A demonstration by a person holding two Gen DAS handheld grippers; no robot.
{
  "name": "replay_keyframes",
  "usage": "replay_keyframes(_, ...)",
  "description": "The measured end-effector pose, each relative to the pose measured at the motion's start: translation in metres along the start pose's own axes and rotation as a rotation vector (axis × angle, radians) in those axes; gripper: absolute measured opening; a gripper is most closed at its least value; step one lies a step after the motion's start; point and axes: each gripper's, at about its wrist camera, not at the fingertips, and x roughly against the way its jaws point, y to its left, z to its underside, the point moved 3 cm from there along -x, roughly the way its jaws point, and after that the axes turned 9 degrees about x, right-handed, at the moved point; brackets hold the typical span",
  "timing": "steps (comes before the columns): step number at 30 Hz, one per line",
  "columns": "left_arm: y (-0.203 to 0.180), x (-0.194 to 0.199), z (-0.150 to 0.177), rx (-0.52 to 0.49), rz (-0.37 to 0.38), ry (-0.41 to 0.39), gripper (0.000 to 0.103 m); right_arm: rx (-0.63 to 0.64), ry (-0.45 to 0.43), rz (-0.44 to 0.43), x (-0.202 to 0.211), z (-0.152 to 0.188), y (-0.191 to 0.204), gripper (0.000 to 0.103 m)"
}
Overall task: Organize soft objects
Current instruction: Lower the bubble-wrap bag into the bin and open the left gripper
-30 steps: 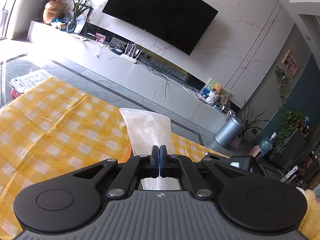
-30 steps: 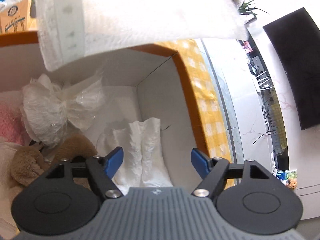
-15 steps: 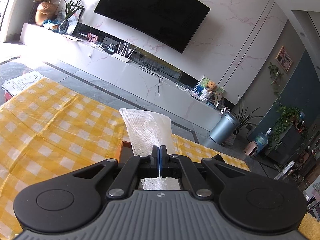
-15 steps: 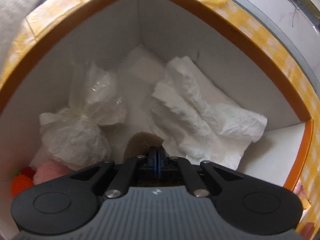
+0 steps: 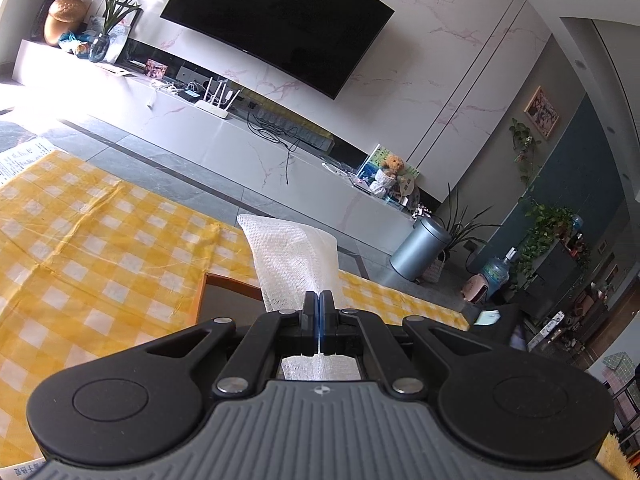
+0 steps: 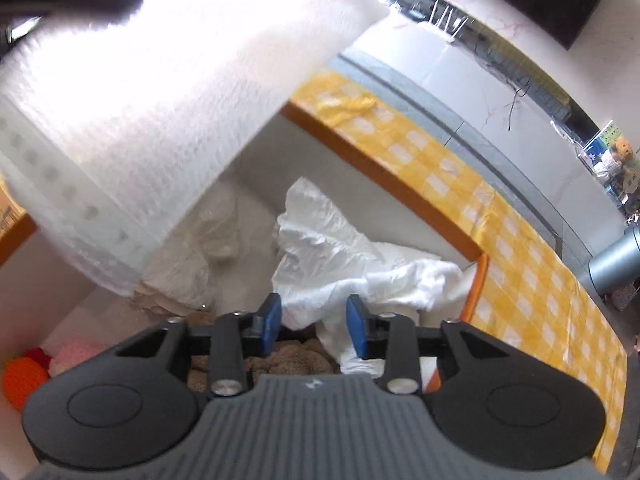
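Note:
My left gripper (image 5: 319, 304) is shut on a white mesh cloth (image 5: 294, 258) and holds it up above the orange-rimmed box (image 5: 228, 282). The same cloth hangs large and blurred in the right wrist view (image 6: 160, 120). My right gripper (image 6: 314, 322) is open and empty over the box (image 6: 384, 188). Inside the box lie a crumpled white cloth (image 6: 344, 264), a clear plastic bag bundle (image 6: 200, 264), a brown plush toy (image 6: 288, 360), a pink soft item (image 6: 76, 354) and an orange knitted ball (image 6: 22, 380).
The box stands on a table with a yellow checked cloth (image 5: 88, 248). Beyond it are a TV console (image 5: 224, 136), a wall TV (image 5: 276, 20) and a grey bin (image 5: 420, 252). A paper sheet (image 5: 20, 158) lies at the table's far left.
My right gripper was open, shut low inside the box, and is now open again and raised. The white cloth in the box has shifted. My left gripper still holds the mesh cloth, tilted slightly.

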Motion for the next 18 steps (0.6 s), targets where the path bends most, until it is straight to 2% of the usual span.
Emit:
replay_keyframes(5, -0.009, -0.01, 0.008, -0.035, 0.052, 0.033, 0.0, -0.129, -0.173, 0.115, 0.052, 0.024, -0.007, 0.042)
replay_keyframes(8, -0.015, -0.019, 0.012, -0.053, 0.102, 0.066, 0.0, -0.219, -0.243, 0.129, 0.073, 0.031, -0.016, 0.042)
replay_keyframes(10, -0.017, -0.029, 0.014, -0.061, 0.112, 0.101, 0.0, -0.257, -0.262, 0.122, 0.074, 0.037, -0.02, 0.042)
replay_keyframes(13, -0.014, -0.049, 0.017, -0.085, 0.067, 0.132, 0.0, -0.267, -0.268, 0.113, 0.07, 0.044, -0.02, 0.042)
replay_keyframes(16, -0.003, -0.068, 0.023, -0.119, -0.054, 0.145, 0.0, -0.272, -0.281, 0.094, 0.073, 0.05, -0.021, 0.041)
replay_keyframes(18, 0.002, -0.076, 0.026, -0.165, -0.144, 0.15, 0.0, -0.265, -0.287, 0.082, 0.057, 0.044, -0.029, 0.041)
